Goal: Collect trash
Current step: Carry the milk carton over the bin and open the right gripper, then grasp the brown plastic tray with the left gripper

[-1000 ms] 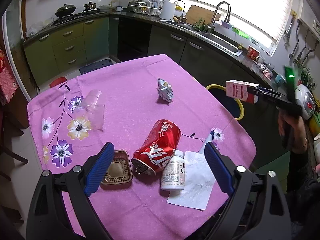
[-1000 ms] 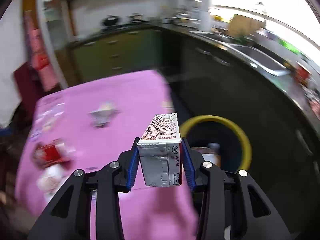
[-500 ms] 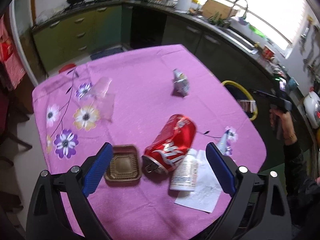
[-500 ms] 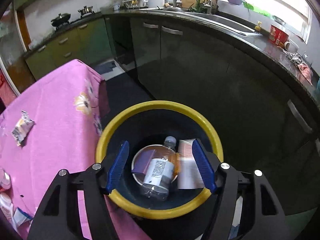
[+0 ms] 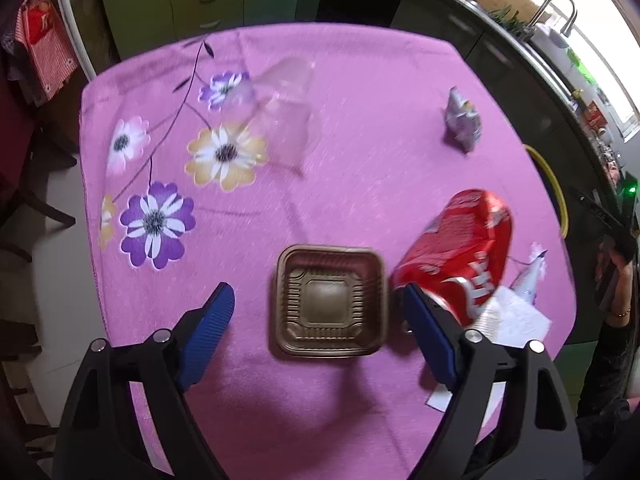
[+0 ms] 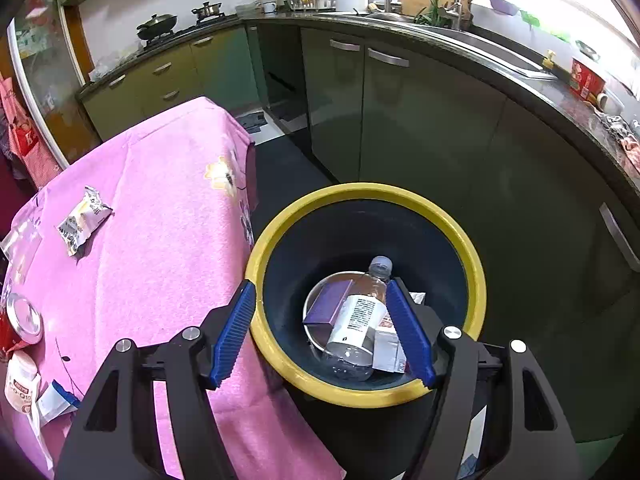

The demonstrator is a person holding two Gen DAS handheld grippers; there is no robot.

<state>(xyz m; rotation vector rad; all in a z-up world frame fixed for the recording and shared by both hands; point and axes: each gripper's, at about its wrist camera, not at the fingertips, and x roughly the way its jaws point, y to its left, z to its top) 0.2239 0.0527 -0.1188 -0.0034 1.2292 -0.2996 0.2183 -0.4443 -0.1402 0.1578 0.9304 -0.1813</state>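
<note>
The left hand-held gripper (image 5: 314, 308) hangs over the near part of the table (image 5: 380, 92) with its blue fingers spread wide and nothing between them. Directly framed by those fingers lies a brown plastic tray (image 5: 329, 301), flat on the pink flowered cloth and apart from both pads. Just beside the right finger, a crushed red soda can (image 5: 460, 248) lies on its side, its lower end partly hidden behind that finger. A white sheet of paper (image 5: 508, 320) lies against the can on the far right edge. Farther out, a clear plastic cup (image 5: 284, 108) lies tipped over among the printed flowers, somewhat blurred, and a small crumpled snack wrapper (image 5: 463, 118) sits well apart near the table's right side.

The right hand-held gripper (image 6: 320, 328) is released too, its fingers parted and empty, poised above a dark bin with a yellow rim (image 6: 476, 276) that stands on the floor just beside the table. Inside the bin rest a clear plastic bottle (image 6: 358, 316) with a white label, a purple carton (image 6: 328, 306) beside it, and a white milk carton (image 6: 386, 346) partly behind the right finger. On the table to the left, the snack wrapper lies alone, while a white pill bottle (image 6: 20, 384) sits at the near left edge.
</note>
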